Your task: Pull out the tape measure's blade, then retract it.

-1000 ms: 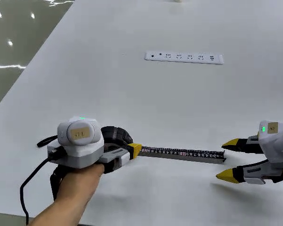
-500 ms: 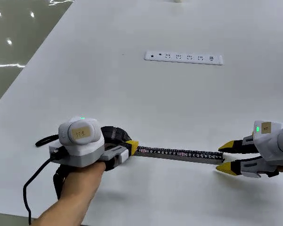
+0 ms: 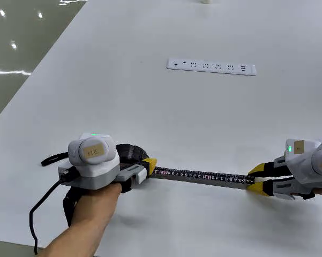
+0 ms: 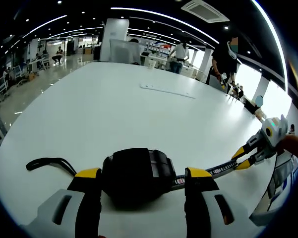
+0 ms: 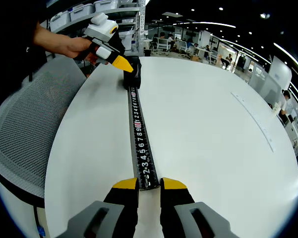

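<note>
A black tape measure case [image 3: 129,153] lies on the white table, and my left gripper [image 3: 144,170] is shut on it. In the left gripper view the case [image 4: 136,166] sits between the yellow-tipped jaws of the left gripper [image 4: 144,174]. The blade [image 3: 203,176] runs flat to the right along the table. My right gripper [image 3: 258,179] is shut on the blade's end. In the right gripper view the right gripper [image 5: 149,184] pinches the blade [image 5: 139,129] at its tip, and the left gripper [image 5: 128,67] holds the case [image 5: 134,72] far ahead.
A white power strip [image 3: 211,67] lies across the far middle of the table. A black cable [image 3: 43,206] hangs from the left gripper over the near table edge. The case's black wrist strap [image 4: 47,162] lies to its left. A mesh chair [image 5: 25,134] stands beside the table.
My right gripper has moved left to the blade's end and its jaws have closed on it. The left gripper and case have stayed put.
</note>
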The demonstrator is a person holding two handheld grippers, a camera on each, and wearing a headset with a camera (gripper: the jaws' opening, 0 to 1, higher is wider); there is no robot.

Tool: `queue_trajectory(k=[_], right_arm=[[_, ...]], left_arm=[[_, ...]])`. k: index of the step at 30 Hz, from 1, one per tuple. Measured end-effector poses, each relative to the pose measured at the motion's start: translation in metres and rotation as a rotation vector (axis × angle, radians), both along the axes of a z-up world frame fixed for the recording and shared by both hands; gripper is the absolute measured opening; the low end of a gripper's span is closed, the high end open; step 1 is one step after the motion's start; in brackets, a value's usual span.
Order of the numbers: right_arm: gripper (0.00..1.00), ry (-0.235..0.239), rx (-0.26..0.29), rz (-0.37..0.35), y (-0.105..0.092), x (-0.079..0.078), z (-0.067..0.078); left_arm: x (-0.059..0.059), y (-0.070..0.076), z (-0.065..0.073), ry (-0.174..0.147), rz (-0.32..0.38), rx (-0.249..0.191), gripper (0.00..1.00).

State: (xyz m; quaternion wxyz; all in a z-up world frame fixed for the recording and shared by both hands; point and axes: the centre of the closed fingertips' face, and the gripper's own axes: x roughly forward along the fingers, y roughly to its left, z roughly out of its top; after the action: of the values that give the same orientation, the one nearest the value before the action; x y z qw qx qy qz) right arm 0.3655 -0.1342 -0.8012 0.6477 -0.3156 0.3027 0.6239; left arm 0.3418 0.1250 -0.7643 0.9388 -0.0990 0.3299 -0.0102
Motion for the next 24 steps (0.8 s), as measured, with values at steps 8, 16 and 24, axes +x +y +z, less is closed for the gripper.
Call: queue_trajectory(k=[8,16,24], right_arm=[[0.13,0.023,0.003,-0.014,-0.0011,0.0007,-0.0001],[0.12,0.038,0.024,-0.045,-0.0008,0.0009,0.0003],[0.12,0.03,0.025,-0.045,-0.0008,0.0013,-0.0004]], left_arm=[[0.0013,0.0009,-0.0007,0.004,0.003,0.003,0.63],[0.0033,0.0013,-0.0012,0.008,0.015,0.004,0.63],[0.005,0.0028,-0.0036,0.022,0.024,0.016,0.61]])
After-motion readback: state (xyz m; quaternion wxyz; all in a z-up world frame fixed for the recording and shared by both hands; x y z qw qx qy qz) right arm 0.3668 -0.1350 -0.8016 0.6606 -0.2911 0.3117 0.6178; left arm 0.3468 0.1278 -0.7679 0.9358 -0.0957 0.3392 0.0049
